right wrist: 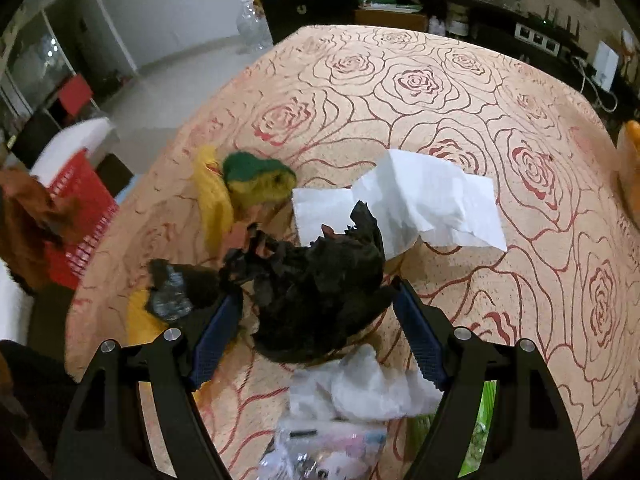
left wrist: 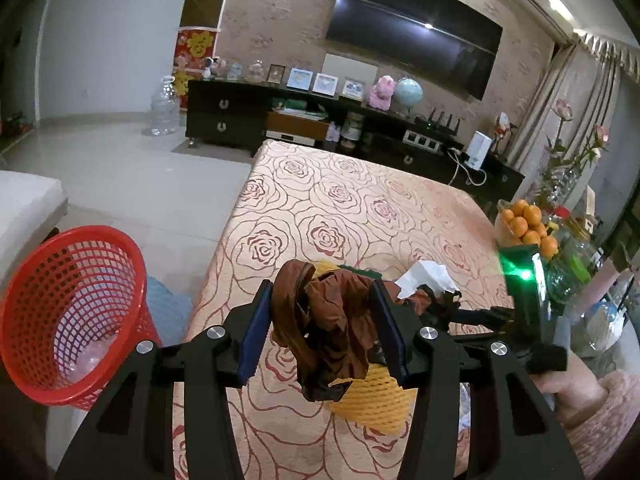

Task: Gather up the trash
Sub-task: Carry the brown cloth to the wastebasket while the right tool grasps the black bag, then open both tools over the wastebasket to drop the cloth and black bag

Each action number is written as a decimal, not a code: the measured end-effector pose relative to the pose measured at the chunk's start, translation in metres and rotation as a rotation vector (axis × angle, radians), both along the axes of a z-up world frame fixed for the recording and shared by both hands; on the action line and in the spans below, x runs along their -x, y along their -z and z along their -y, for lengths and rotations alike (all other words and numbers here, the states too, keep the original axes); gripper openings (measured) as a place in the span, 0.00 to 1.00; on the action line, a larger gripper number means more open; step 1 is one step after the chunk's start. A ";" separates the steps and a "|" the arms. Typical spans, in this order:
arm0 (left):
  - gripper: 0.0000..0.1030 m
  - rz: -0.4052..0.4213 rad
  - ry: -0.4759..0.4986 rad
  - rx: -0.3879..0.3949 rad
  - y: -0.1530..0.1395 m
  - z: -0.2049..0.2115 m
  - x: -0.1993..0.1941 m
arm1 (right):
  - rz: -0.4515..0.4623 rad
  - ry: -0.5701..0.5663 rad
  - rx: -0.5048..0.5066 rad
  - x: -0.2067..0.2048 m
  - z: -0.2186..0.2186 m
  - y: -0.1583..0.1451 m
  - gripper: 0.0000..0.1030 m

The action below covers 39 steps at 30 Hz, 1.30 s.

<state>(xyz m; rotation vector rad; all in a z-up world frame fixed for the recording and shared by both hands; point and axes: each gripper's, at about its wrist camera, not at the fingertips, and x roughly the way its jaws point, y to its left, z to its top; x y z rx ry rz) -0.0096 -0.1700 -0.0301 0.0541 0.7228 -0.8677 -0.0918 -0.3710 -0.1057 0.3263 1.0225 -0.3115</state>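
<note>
1. A crumpled brown bag (left wrist: 320,320), frame centre, is clamped between the left hand-held gripper's (left wrist: 324,328) pads, lifted for binning.
2. The right hand-held gripper (right wrist: 318,320) straddles black crumpled trash (right wrist: 320,288), jaws apart.
3. A red basket (left wrist: 68,320) waits lower left, beside the counter (left wrist: 360,200).

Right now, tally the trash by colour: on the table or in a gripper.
Brown: 1, crumpled bag in the left gripper
Black: 1, crumpled bag between the right gripper fingers
White: 2, paper sheet, tissue
Green-yellow: 1, sponge
Yellow: 1, foam net
Total: 6
</note>
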 end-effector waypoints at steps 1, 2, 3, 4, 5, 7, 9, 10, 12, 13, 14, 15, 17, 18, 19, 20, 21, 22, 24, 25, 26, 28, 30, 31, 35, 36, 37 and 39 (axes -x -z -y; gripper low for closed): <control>0.46 0.003 -0.004 0.001 -0.001 -0.001 0.000 | -0.003 0.004 0.004 -0.001 0.001 0.001 0.61; 0.46 0.006 -0.008 0.001 -0.002 -0.004 0.000 | -0.006 0.002 -0.001 -0.002 0.002 0.002 0.53; 0.46 0.010 -0.012 0.002 -0.003 -0.006 0.000 | -0.006 -0.001 -0.011 -0.002 0.004 0.002 0.49; 0.46 0.016 -0.020 0.004 -0.004 -0.008 -0.001 | -0.003 0.000 -0.013 -0.001 0.005 0.002 0.48; 0.46 0.020 -0.026 0.006 -0.006 -0.010 -0.001 | 0.003 0.002 -0.008 0.000 0.006 -0.001 0.46; 0.46 0.028 -0.036 0.009 -0.008 -0.014 -0.002 | 0.021 0.006 0.001 0.002 0.005 -0.007 0.45; 0.46 0.041 -0.052 0.016 -0.012 -0.021 -0.004 | 0.050 0.012 -0.001 0.006 0.006 -0.016 0.45; 0.46 0.046 -0.059 0.019 -0.014 -0.023 -0.005 | 0.065 0.016 -0.002 0.008 0.006 -0.022 0.45; 0.46 0.060 -0.078 0.021 -0.018 -0.029 -0.005 | 0.101 0.021 0.001 0.013 0.005 -0.033 0.45; 0.46 0.067 -0.086 0.021 -0.019 -0.032 -0.005 | 0.126 0.024 0.008 0.015 0.005 -0.041 0.45; 0.46 0.076 -0.097 0.021 -0.022 -0.036 -0.006 | 0.151 0.029 0.017 0.017 0.005 -0.050 0.45; 0.46 0.085 -0.107 0.020 -0.024 -0.039 -0.006 | 0.172 0.033 0.024 0.018 0.004 -0.056 0.45; 0.46 0.108 -0.134 0.014 -0.031 -0.049 -0.008 | 0.207 0.042 0.032 0.019 0.003 -0.068 0.45; 0.46 0.118 -0.147 0.012 -0.034 -0.054 -0.009 | 0.224 0.046 0.036 0.018 0.002 -0.073 0.45; 0.46 0.127 -0.160 0.011 -0.038 -0.059 -0.010 | 0.233 0.048 0.042 0.016 0.001 -0.078 0.45; 0.46 0.135 -0.185 0.013 -0.046 -0.067 -0.012 | 0.242 0.049 0.050 0.015 -0.001 -0.081 0.45; 0.46 0.139 -0.198 0.015 -0.051 -0.072 -0.014 | 0.250 0.048 0.056 0.013 -0.002 -0.085 0.45; 0.46 0.145 -0.215 0.019 -0.058 -0.078 -0.016 | 0.262 0.047 0.060 0.010 -0.005 -0.089 0.45; 0.46 0.178 -0.251 0.029 -0.077 -0.092 -0.021 | 0.283 0.044 0.074 0.006 -0.011 -0.097 0.45; 0.46 0.201 -0.270 0.025 -0.085 -0.097 -0.023 | 0.291 0.043 0.084 0.004 -0.014 -0.101 0.45; 0.46 0.216 -0.283 0.020 -0.090 -0.100 -0.026 | 0.297 0.042 0.090 0.002 -0.015 -0.105 0.45; 0.46 0.235 -0.311 0.007 -0.095 -0.107 -0.034 | 0.314 0.042 0.102 -0.004 -0.019 -0.112 0.45; 0.46 0.228 -0.362 -0.008 -0.094 -0.116 -0.047 | 0.320 0.033 0.109 -0.011 -0.024 -0.117 0.45; 0.46 0.213 -0.393 -0.007 -0.090 -0.124 -0.055 | 0.321 0.025 0.114 -0.018 -0.028 -0.120 0.45; 0.46 0.188 -0.472 -0.046 -0.074 -0.144 -0.072 | 0.319 -0.035 0.097 -0.042 -0.046 -0.127 0.45; 0.46 0.185 -0.483 -0.051 -0.073 -0.148 -0.075 | 0.318 -0.061 0.095 -0.052 -0.053 -0.129 0.45; 0.46 0.180 -0.499 -0.048 -0.072 -0.155 -0.078 | 0.317 -0.079 0.093 -0.058 -0.059 -0.131 0.45; 0.46 0.176 -0.523 -0.039 -0.073 -0.166 -0.080 | 0.313 -0.132 0.096 -0.076 -0.075 -0.136 0.45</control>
